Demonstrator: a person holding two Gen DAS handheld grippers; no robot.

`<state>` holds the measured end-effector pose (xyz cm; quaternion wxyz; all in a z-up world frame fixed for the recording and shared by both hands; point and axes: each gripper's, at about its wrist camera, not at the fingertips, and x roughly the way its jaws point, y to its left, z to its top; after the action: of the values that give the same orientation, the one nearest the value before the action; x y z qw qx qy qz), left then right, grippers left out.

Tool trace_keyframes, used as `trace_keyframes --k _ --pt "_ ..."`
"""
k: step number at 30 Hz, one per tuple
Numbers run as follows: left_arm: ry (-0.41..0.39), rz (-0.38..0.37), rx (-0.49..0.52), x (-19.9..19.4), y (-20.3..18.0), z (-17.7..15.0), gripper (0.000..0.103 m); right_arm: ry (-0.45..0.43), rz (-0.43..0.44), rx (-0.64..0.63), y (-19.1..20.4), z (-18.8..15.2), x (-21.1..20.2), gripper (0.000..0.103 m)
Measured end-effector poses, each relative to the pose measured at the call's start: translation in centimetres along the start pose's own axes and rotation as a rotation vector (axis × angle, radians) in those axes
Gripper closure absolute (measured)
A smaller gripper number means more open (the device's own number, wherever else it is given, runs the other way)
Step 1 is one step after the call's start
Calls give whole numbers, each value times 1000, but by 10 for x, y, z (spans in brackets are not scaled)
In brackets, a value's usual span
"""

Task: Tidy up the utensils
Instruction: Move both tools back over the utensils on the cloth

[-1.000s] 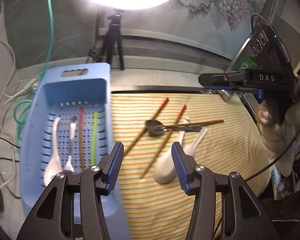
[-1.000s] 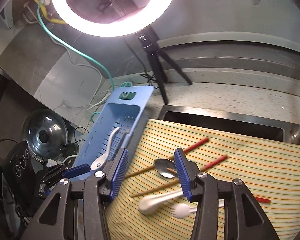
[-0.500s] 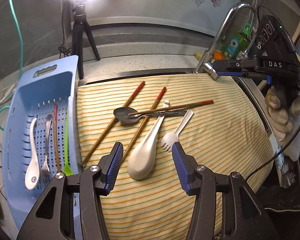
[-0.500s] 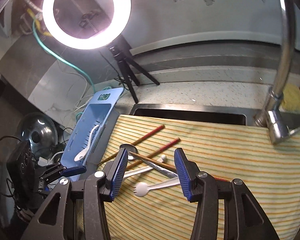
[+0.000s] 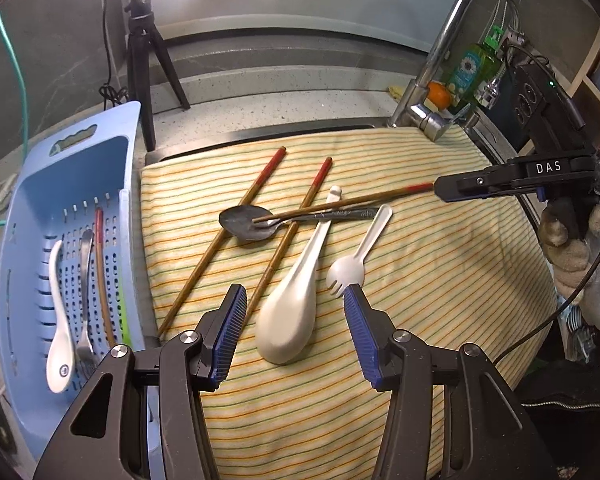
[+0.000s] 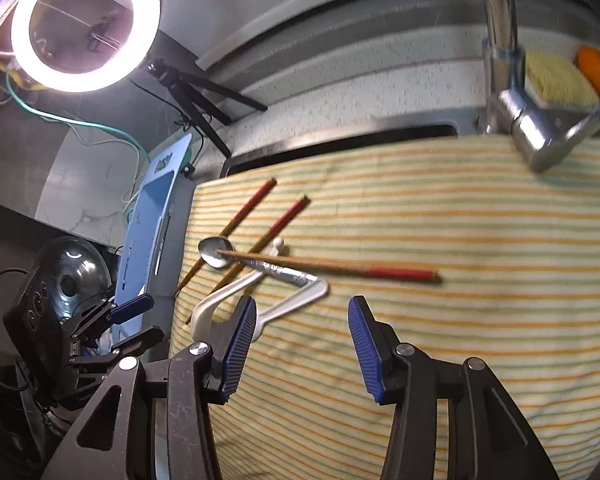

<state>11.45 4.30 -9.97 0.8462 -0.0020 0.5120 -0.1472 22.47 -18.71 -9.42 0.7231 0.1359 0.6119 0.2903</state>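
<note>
Utensils scattered on the striped cloth (image 5: pixel 440 264), none yet in either tool. Left tool (image 5: pixel 295 330) spread wide and holding nothing, hovering low with the white ceramic spoon (image 5: pixel 290 320) bowl lying between its pads. Right tool (image 6: pixel 302 346) likewise wide apart and holding nothing, poised near the red-tipped end of the crossing chopstick (image 6: pixel 340 269). Just beyond the left tool: white plastic fork (image 5: pixel 356 260) beside the ceramic spoon, tines near the right pad. Farther out: metal spoon (image 5: pixel 248 222) with the crossing chopstick resting in its bowl, and two more chopsticks (image 5: pixel 228 236) running diagonally beneath the pile. Off to the left, touching the cloth's edge: blue basket (image 5: pixel 76 160) already holding a white spoon, a metal one, a brown chopstick and something green.

Step in hand, by the look of it: choosing and lining up the next pick. Next move probably calls for lowering, closing on one piece alone, and lifting clear without dragging the overlapped neighbours, then carrying across to the basket.
</note>
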Motion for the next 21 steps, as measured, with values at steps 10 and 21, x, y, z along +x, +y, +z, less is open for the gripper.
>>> trace_keyframes --k 10,21 --pt "9 1 -15 3 10 -1 53 59 73 90 10 -5 35 70" --pt "61 -62 25 29 3 18 53 87 120 123 30 6 66 70"
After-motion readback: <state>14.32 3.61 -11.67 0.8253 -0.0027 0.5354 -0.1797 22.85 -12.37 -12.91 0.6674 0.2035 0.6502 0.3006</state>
